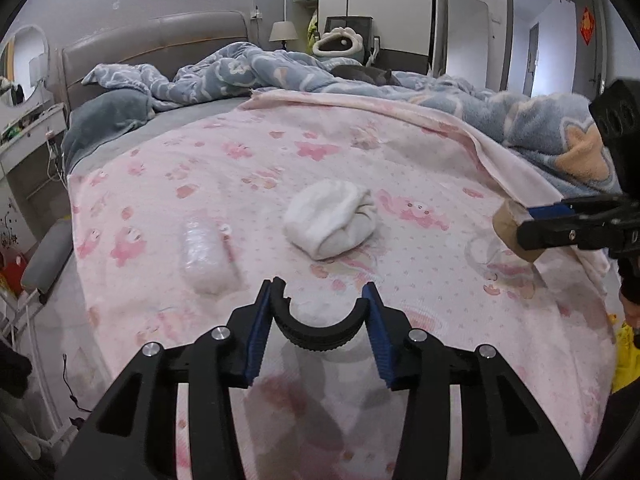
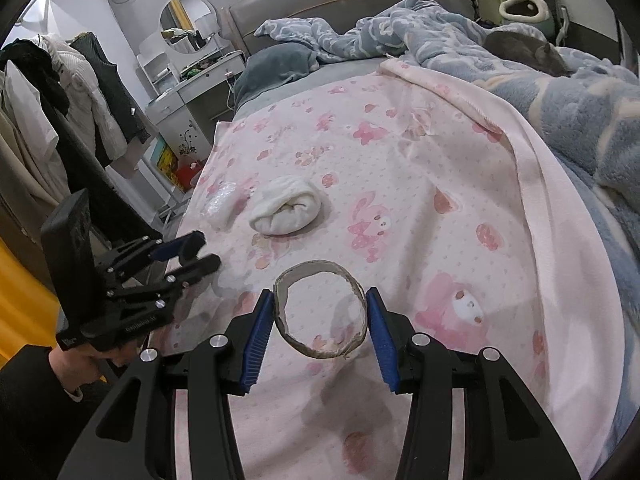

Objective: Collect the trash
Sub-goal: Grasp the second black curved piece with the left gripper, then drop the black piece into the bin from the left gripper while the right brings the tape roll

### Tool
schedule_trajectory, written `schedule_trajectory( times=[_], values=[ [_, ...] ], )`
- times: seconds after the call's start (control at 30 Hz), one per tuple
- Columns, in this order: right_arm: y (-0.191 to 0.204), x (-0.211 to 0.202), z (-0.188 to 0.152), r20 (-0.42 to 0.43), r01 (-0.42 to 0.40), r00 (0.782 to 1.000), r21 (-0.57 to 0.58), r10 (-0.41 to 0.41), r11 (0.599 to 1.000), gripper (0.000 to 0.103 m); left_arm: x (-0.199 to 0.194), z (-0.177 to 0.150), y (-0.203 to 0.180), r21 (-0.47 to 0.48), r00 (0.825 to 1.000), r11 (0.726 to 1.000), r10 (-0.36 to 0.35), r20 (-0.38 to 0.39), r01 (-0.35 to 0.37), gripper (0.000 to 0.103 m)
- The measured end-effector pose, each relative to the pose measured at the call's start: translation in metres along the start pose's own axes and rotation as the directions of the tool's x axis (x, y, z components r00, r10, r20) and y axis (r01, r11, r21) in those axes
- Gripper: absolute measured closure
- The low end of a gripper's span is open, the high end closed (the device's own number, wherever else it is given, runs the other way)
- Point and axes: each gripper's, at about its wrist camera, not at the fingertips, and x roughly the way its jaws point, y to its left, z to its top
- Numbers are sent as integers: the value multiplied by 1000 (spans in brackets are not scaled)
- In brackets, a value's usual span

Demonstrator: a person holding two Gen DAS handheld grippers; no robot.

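Note:
My right gripper (image 2: 320, 320) is shut on a cardboard roll (image 2: 320, 312), seen end-on between its blue pads; it also shows in the left wrist view (image 1: 508, 228) at the right, held above the pink blanket (image 1: 360, 152). My left gripper (image 1: 320, 308) holds a black curved half-ring (image 1: 320, 332) between its pads, low over the blanket near the bed's foot; in the right wrist view the left gripper (image 2: 200, 252) sits at the left. A white balled sock (image 1: 332, 224) (image 2: 286, 210) and a clear plastic wrapper (image 1: 204, 252) (image 2: 220, 204) lie on the blanket ahead.
A blue fleece duvet (image 1: 540, 120) is bunched along the right and far side, with a grey cat (image 2: 524, 52) lying on it. A dressing table with round mirror (image 2: 188, 24) and hanging clothes (image 2: 60, 92) stand left of the bed. Something yellow (image 2: 20, 292) sits at the lower left.

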Motion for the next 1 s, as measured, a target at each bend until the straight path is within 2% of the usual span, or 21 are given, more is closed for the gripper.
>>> schedule_trajectory(
  times=[0.23, 0.43, 0.83, 1.0],
  values=[
    [23, -11, -11, 21, 8, 1000, 15, -8, 1000, 56, -22, -18, 13, -24, 1000, 1000, 8, -23, -8, 56],
    [55, -18, -20, 54, -9, 999, 14, 8, 1000, 56, -37, -43, 24, -33, 997, 999, 38, -74, -40, 56],
    [120, -8, -33, 62, -20, 998, -22, 22, 1000, 56, -65, -100, 55, -92, 977, 987, 111, -182, -129, 56],
    [146, 4, -39, 45, -25, 999, -51, 27, 998, 56, -70, -124, 77, -143, 961, 975, 131, -245, -170, 56]
  ],
)
